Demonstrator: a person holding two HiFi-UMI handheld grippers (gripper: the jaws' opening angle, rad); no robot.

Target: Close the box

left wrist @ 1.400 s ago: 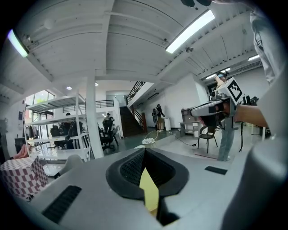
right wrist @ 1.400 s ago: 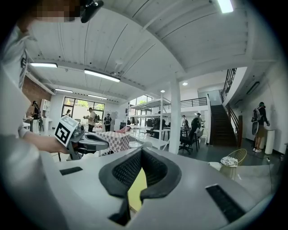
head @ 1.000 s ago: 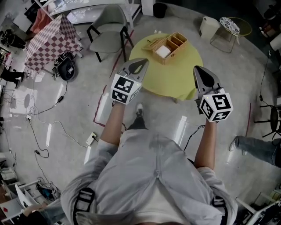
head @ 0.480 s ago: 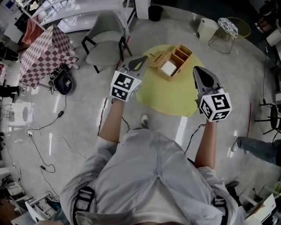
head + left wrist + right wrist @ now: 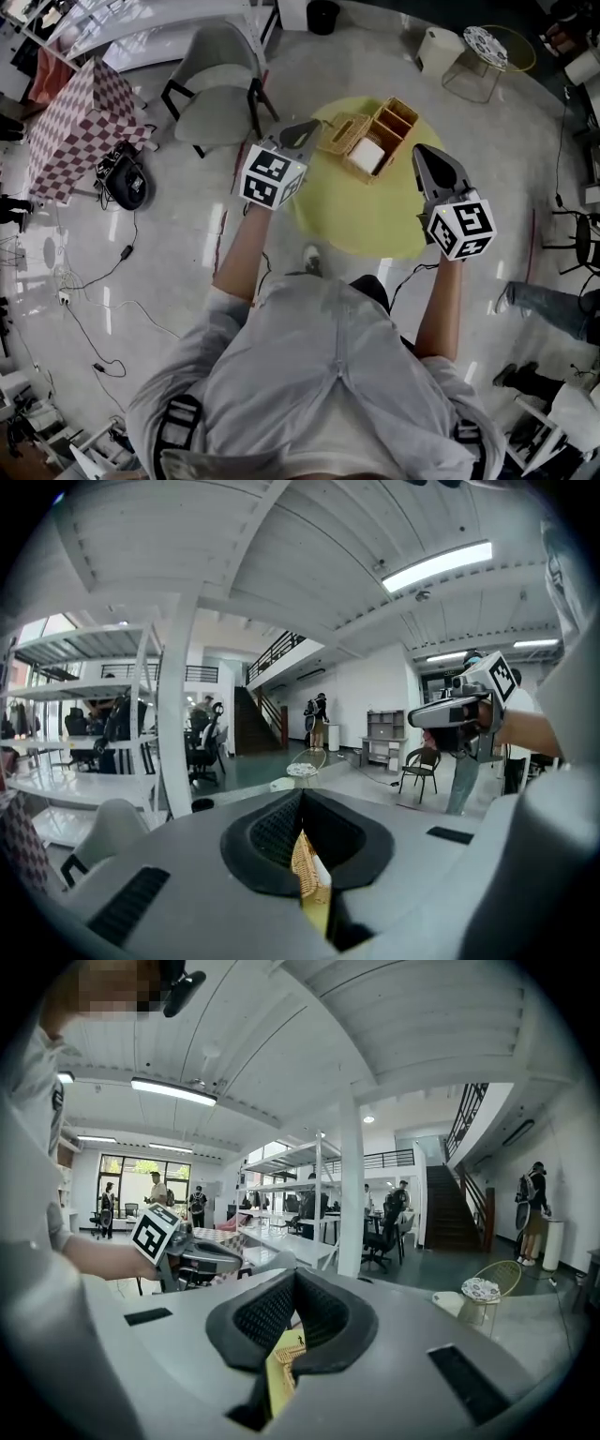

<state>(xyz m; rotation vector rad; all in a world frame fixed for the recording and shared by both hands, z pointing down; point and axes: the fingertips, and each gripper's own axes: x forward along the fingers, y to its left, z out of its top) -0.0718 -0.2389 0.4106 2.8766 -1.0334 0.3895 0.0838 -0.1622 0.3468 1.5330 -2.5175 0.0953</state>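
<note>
Stands at a round yellow table (image 5: 375, 220) in a wide open-plan hall, a two-jaw tool in each hand, arms stretched forward over the table's near side. Holds the left gripper (image 5: 312, 126) above the table's left edge, jaws clenched together with nothing caught in them, tip just beside the open lid (image 5: 343, 132) of the wicker box (image 5: 392, 124). Holds the right gripper (image 5: 424, 150) above the table's right edge, jaws likewise pressed shut and empty, clear of the box on its right. Leaves the box unclosed on the far half of the table, set at a slant, lid swung out flat toward the table's left side, divided compartments bare to the ceiling and a white item (image 5: 369, 156) lying in the large one nearest the lid. Shows, through the slit below the closed pads in the left gripper view, a strip of wicker (image 5: 302, 864) over the yellow top, and in the right gripper view the same yellow and a corner of wicker. Takes in a grey chair (image 5: 214, 86) beyond the table's far left, a red-and-white checked cloth (image 5: 80, 117) farther left of it, and a wire stool (image 5: 487, 49) past the table's far right.
</note>
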